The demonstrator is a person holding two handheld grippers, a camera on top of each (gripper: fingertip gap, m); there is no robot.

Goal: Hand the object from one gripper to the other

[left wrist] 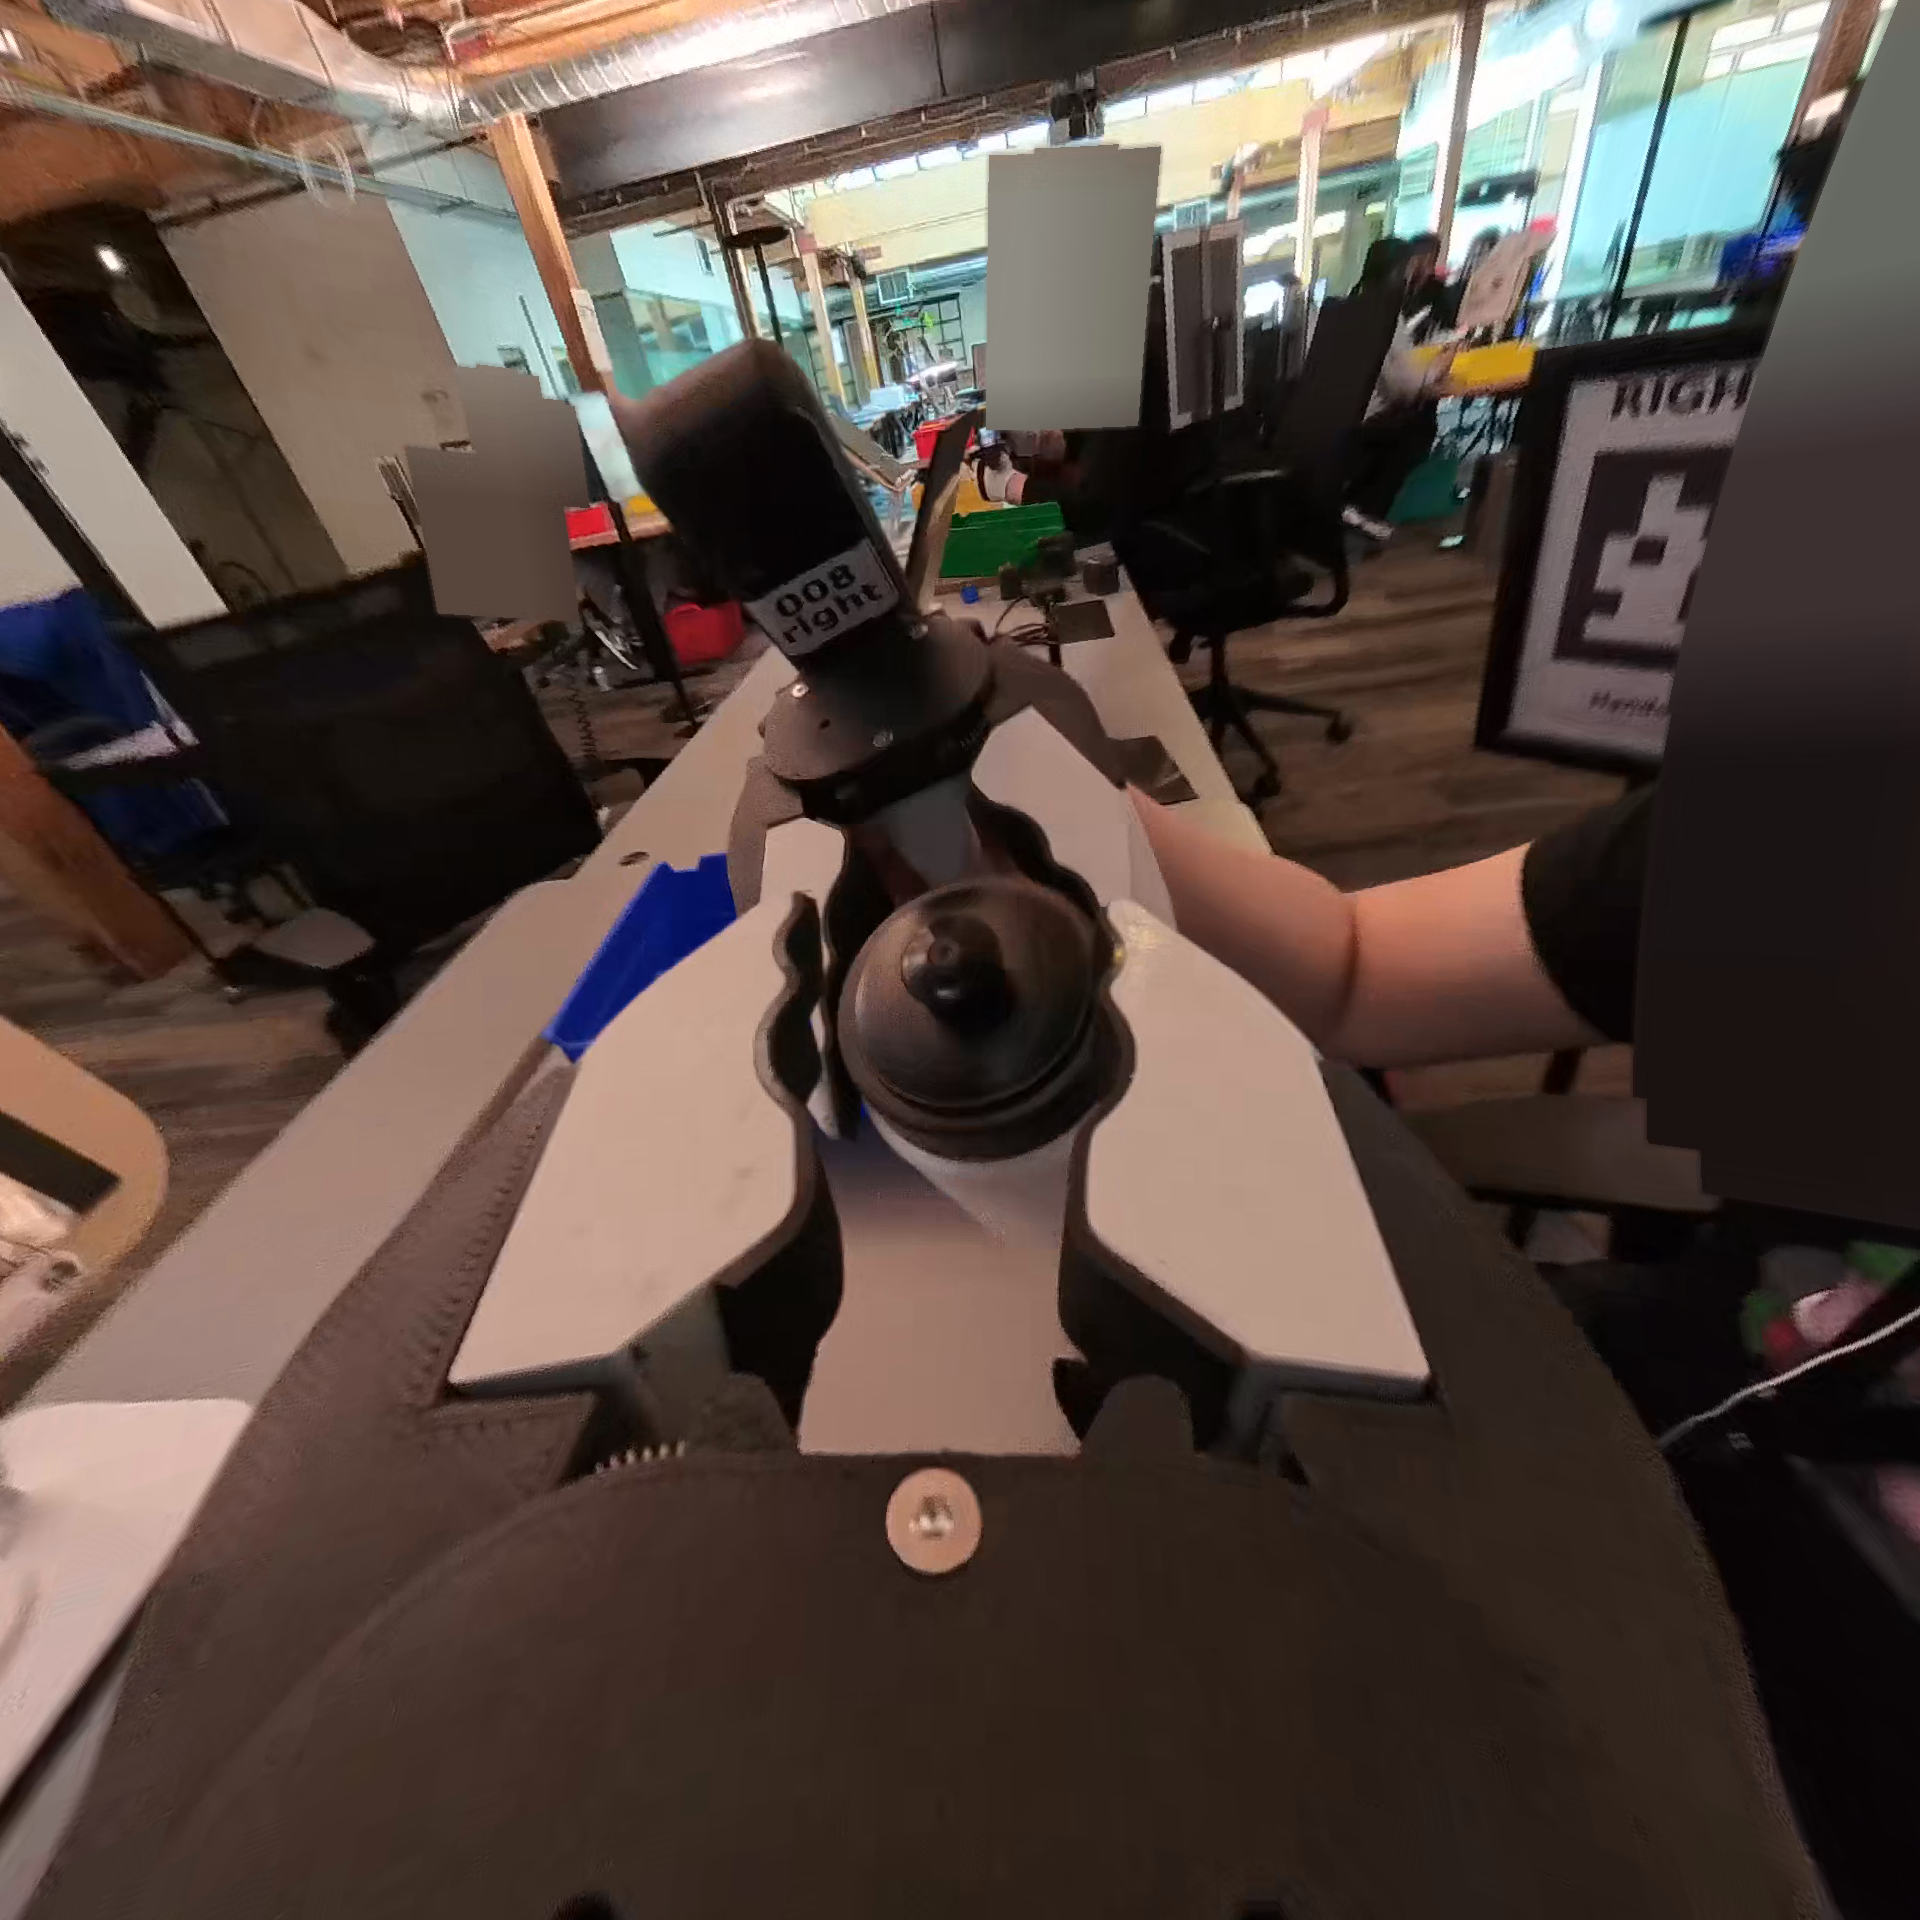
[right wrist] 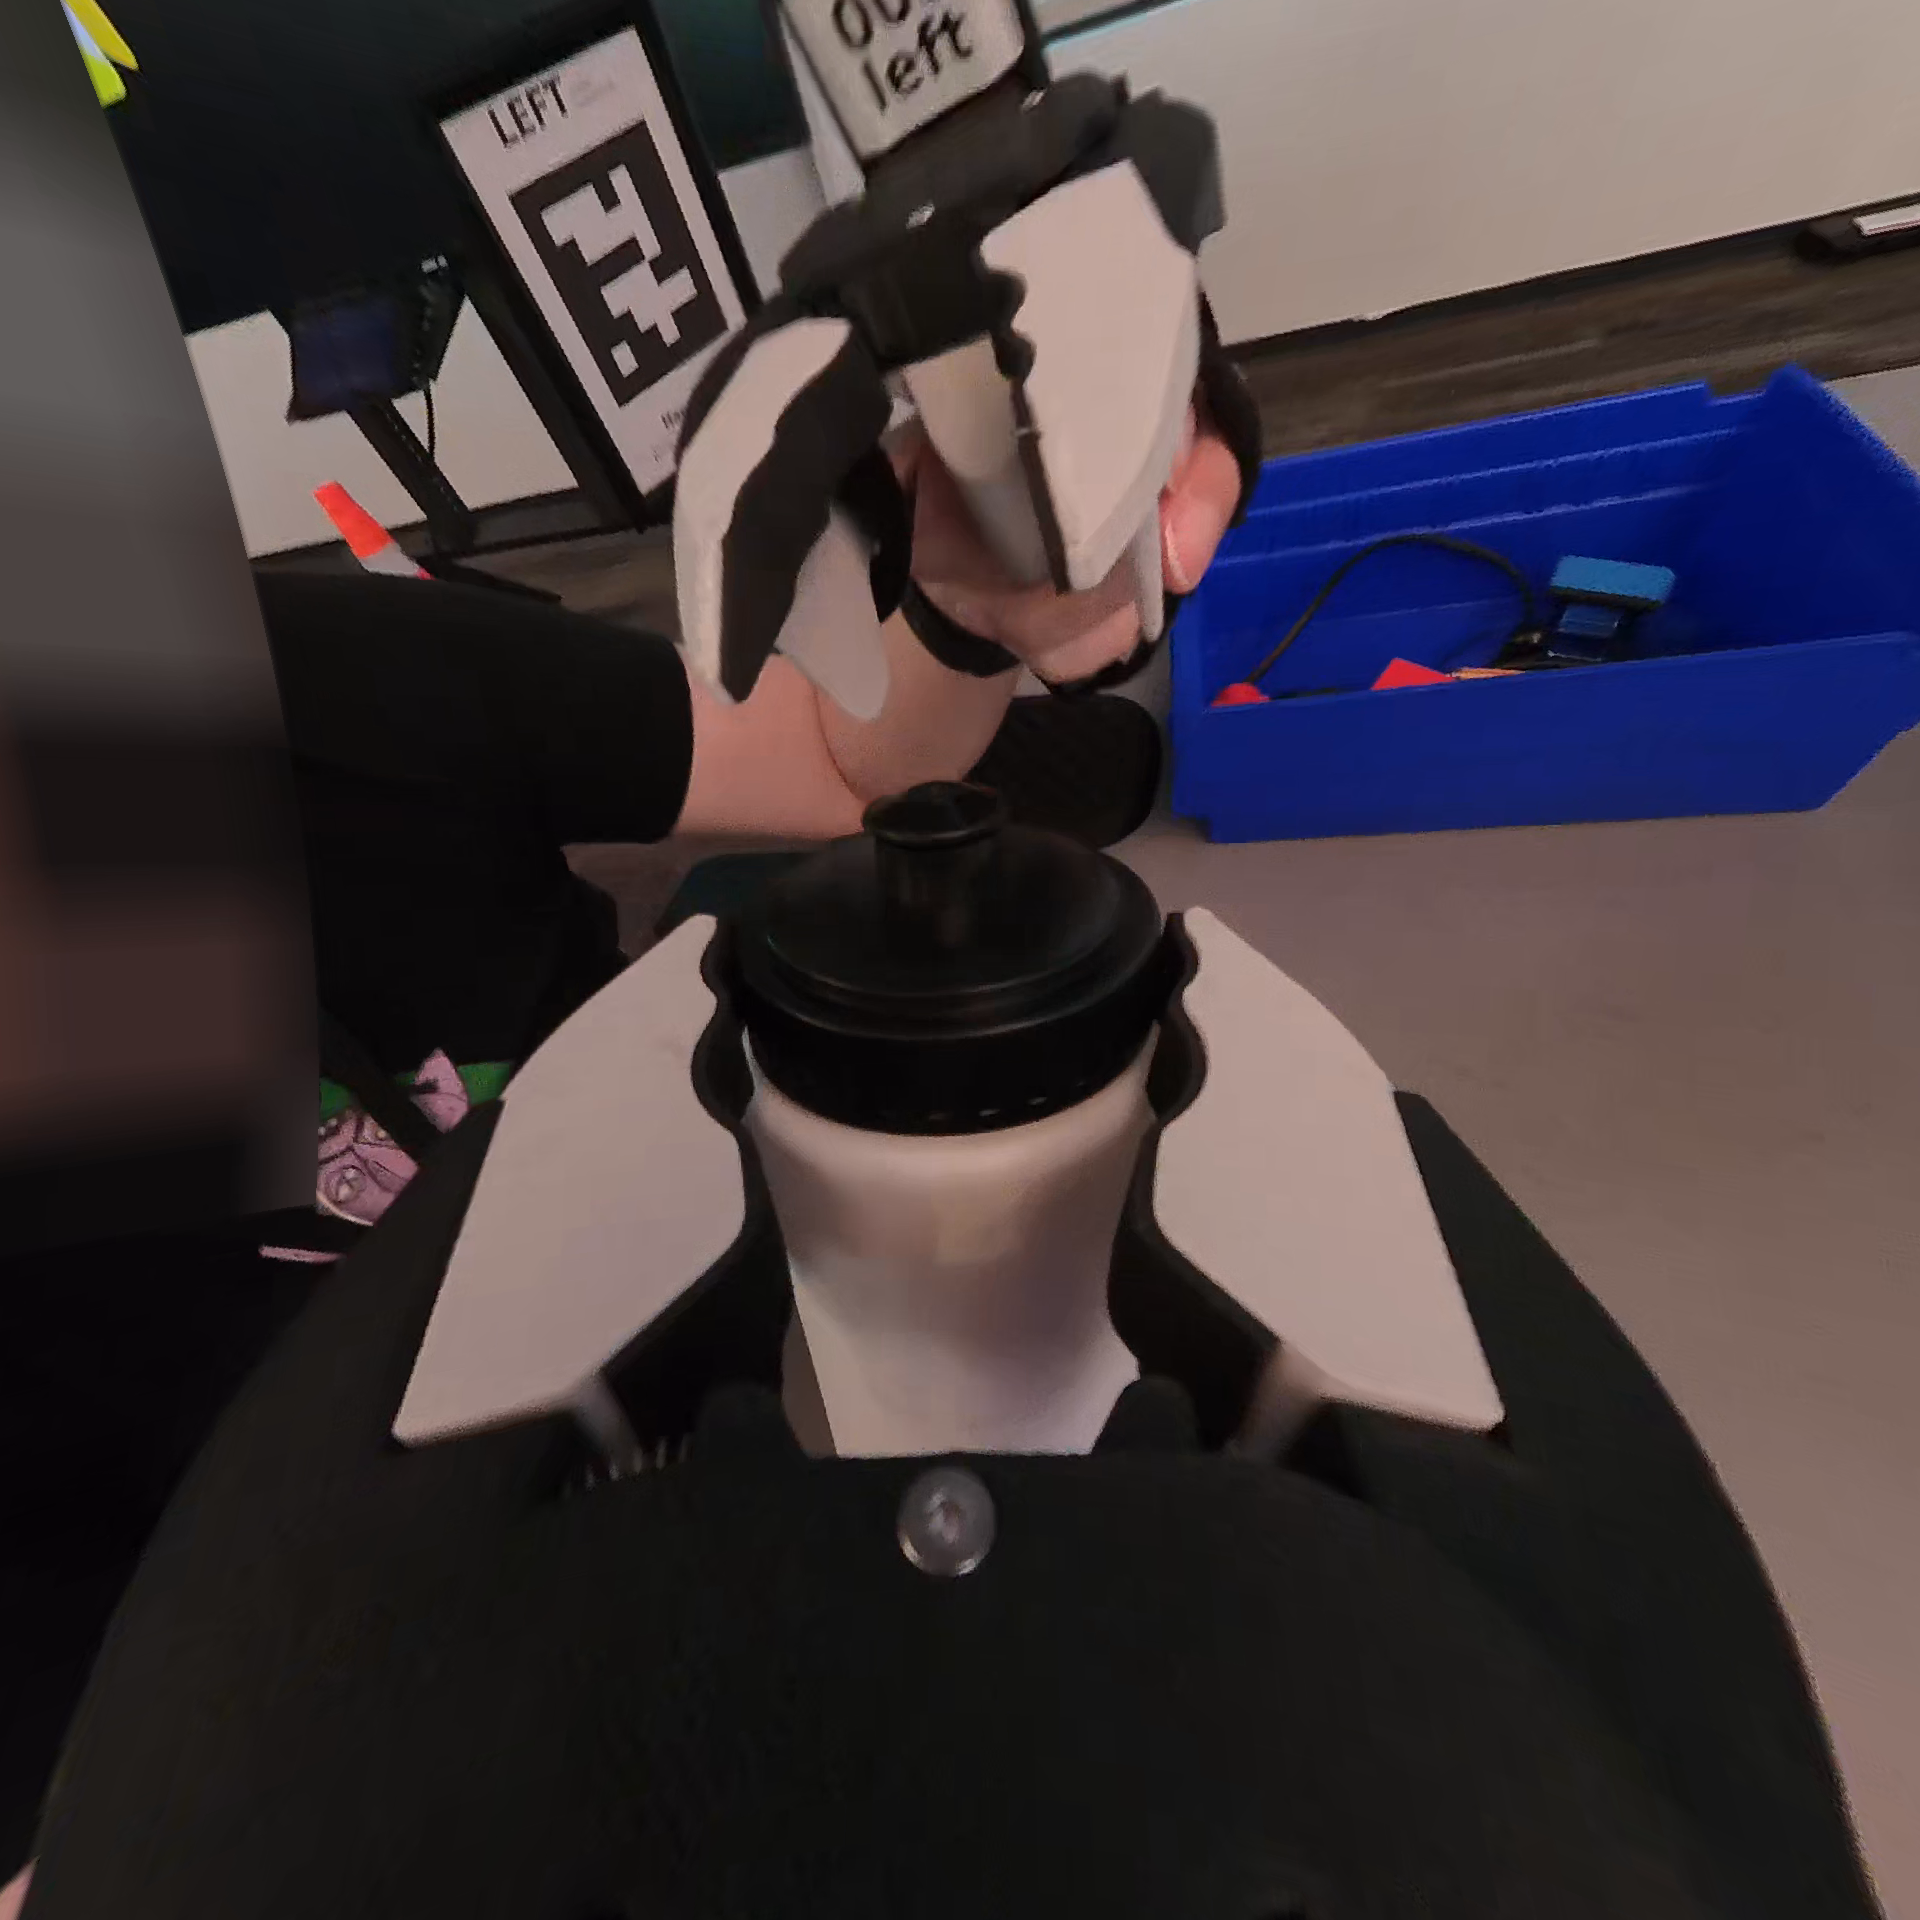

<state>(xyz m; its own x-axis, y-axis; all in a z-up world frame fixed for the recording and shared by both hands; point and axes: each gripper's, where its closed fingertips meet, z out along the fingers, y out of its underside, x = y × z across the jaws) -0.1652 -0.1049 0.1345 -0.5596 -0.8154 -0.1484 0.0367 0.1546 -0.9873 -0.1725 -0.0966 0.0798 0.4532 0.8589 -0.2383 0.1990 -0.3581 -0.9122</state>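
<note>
We have the white squeeze bottle (right wrist: pixel 951 1195) with its black sports cap (right wrist: pixel 940 966) pinched in our right gripper (right wrist: pixel 951 997), jaws pressed on the shoulder just under the cap. Our left gripper (right wrist: pixel 914 613) sits at 12 o'clock above the cap in the right wrist view, fingers spread, holding nothing, not touching the bottle. Blue bin (right wrist: pixel 1558 665) at 2 o'clock on the grey table (right wrist: pixel 1558 1039). We judge the handover not yet done: left must close on the bottle, right then release
</note>
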